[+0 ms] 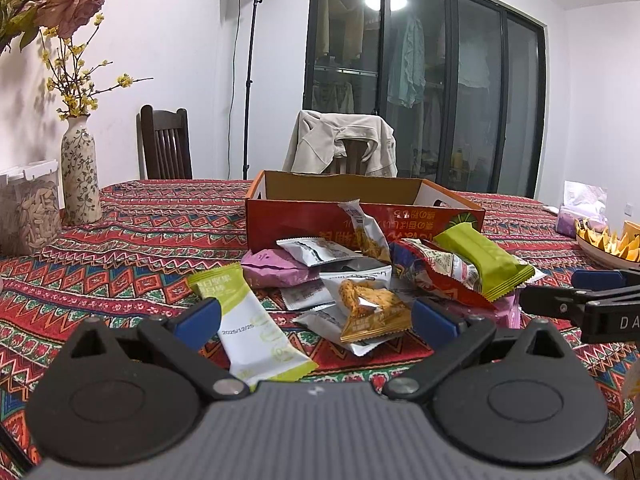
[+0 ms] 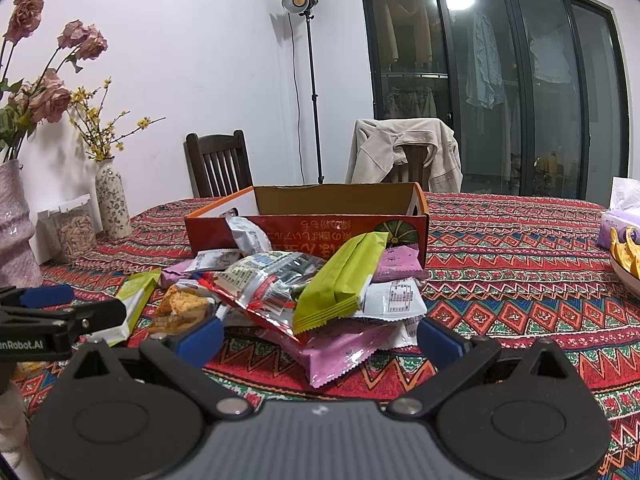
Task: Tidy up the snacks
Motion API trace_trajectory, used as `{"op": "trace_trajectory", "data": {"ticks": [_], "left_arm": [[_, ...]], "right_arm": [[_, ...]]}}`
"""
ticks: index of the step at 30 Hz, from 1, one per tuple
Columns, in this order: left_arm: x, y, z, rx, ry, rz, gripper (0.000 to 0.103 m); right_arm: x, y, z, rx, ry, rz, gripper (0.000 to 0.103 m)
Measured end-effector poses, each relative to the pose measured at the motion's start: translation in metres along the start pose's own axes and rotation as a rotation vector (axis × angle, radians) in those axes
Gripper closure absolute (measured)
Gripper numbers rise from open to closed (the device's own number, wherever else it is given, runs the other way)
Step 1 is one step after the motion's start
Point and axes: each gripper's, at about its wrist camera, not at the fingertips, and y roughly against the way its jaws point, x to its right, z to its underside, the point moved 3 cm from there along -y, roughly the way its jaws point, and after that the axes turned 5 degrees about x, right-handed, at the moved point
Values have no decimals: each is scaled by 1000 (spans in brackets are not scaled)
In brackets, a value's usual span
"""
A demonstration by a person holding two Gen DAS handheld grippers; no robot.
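Hiding the box's (image 2: pixel 304 236) lower front, heaped snack packets (image 2: pixel 316 292); both tools spread, empty.

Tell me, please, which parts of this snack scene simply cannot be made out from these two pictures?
- Inside of the cardboard box: in both views its near wall hides the floor, so any contents are unknown.
- Lower packets in the snack pile: the lime green packet and red packet cover them.
- Bowl of yellow chips: cut off by the right edge in both views.
- Print on the wrappers: too small to read.
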Motion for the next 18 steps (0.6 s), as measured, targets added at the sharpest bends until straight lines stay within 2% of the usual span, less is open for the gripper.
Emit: {"op": "trace_trajectory", "data": {"ticks": [18], "left_arm": [[-2, -1, 0, -7, 22, 5, 0]], "right_arm": [[0, 0, 0, 0, -1, 1, 0]]}}
